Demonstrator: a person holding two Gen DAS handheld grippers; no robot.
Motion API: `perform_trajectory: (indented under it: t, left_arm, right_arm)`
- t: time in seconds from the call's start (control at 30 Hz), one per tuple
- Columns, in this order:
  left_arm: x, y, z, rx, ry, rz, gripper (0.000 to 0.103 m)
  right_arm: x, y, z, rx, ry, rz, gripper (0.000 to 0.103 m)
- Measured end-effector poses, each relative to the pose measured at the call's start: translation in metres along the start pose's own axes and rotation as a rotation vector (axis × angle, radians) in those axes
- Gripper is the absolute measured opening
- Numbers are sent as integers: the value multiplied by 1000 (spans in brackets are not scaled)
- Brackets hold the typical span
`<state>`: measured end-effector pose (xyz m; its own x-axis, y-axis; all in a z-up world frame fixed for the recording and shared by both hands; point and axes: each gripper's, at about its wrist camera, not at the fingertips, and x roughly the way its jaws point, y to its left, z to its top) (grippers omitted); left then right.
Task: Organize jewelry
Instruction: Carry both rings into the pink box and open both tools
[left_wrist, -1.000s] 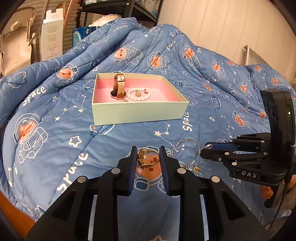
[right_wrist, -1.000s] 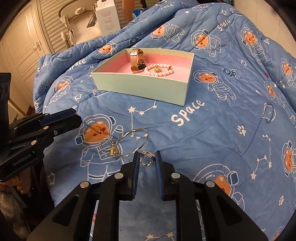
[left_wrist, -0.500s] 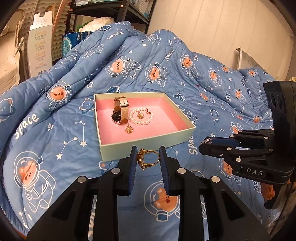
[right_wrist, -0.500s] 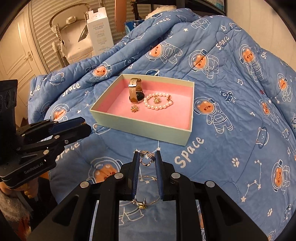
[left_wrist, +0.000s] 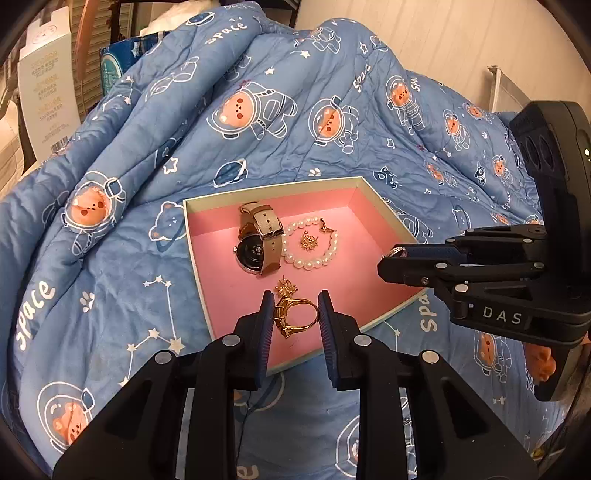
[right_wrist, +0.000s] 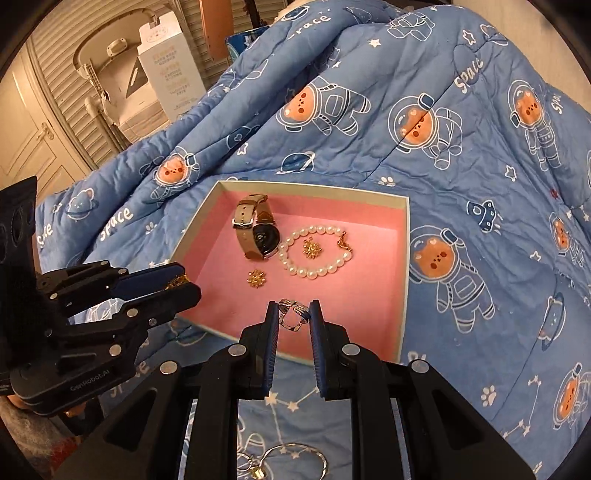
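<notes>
Bed with blue space-bear quilt (left_wrist: 110, 258) carries everything. On it sits the open box (left_wrist: 373, 192), pink lined, pale rim, near side facing both grippers. Inside the box: watch (left_wrist: 258, 240) toward the back, pearl bracelet (left_wrist: 314, 251) just beside it on the right with a small gold charm (left_wrist: 308, 242) lying within its loop, and a second gold snowflake charm (right_wrist: 255, 277) loose on the pink floor closer to the front. A thin silver bangle (right_wrist: 295, 458) lies on the quilt, outside the box, below the right gripper in its own view. Left gripper (left_wrist: 295, 314) is clamped on a gold ring (left_wrist: 293, 314), band lying roughly across the fingers, and hangs over the front-left part of the pink floor, past the near rim. Right gripper (right_wrist: 293, 314) is clamped on a small silver ring (right_wrist: 291, 314), also past the near rim, over the front middle of the box. Key relation: both rings are already above the floor of the box, bare pink straight below and ahead, loose charm just beyond the left fingers. Neither arm is clearly nearer; both look ready to drop. Height above the floor is hard to judge.
</notes>
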<state>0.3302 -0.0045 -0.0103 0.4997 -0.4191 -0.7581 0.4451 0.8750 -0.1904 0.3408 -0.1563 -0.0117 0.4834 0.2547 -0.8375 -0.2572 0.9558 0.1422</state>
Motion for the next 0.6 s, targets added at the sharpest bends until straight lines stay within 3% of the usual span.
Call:
perform_trajectory:
  t: [0.37,0.6]
  left_arm:
    - [38,-1,10,28,136,68,25]
    - [56,-6,15,40,214,97,25]
  right_arm:
    - [49,-23,13,-84,124,34,16]
    - [57,-20,19,-205,137,48,17]
